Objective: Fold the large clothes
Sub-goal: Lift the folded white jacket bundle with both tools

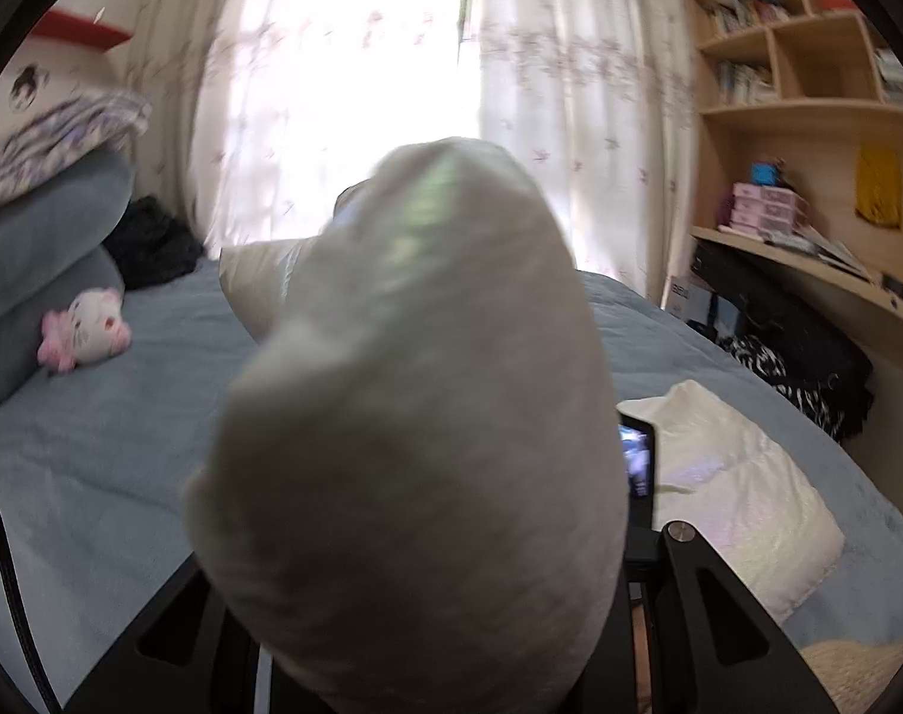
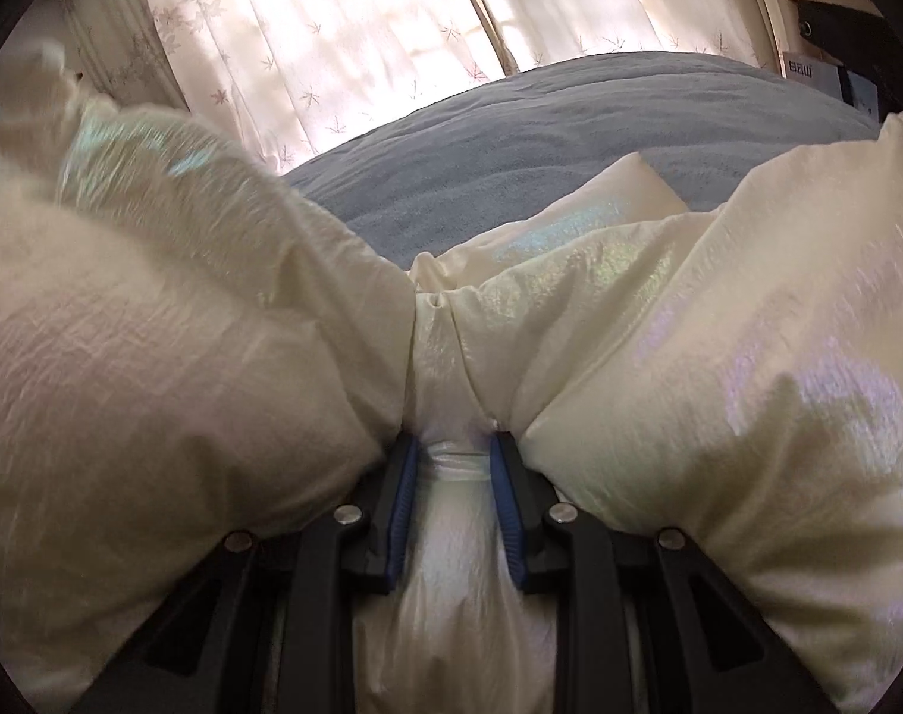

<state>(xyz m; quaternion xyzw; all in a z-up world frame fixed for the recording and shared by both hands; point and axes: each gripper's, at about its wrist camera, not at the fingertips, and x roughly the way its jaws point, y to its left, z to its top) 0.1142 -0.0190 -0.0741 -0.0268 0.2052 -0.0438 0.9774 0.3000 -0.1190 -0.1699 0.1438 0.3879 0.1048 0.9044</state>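
Observation:
A cream puffy down jacket (image 2: 719,357) with a pearly sheen lies over a blue-grey bed (image 2: 541,137). My right gripper (image 2: 454,452) is shut on a bunched fold of the jacket between its blue pads (image 2: 404,506). In the left wrist view a bulging part of the jacket (image 1: 416,416) fills the middle and hides my left gripper's fingertips, so its jaws cannot be read. Another part of the jacket (image 1: 743,494) rests on the bed at the right.
Grey pillows (image 1: 41,250) and a pink-and-white plush toy (image 1: 88,327) lie at the bed's left. A wooden desk and shelves (image 1: 808,137) stand at the right, with dark bags (image 1: 796,351) below. Floral curtains (image 1: 356,89) hang behind the bed.

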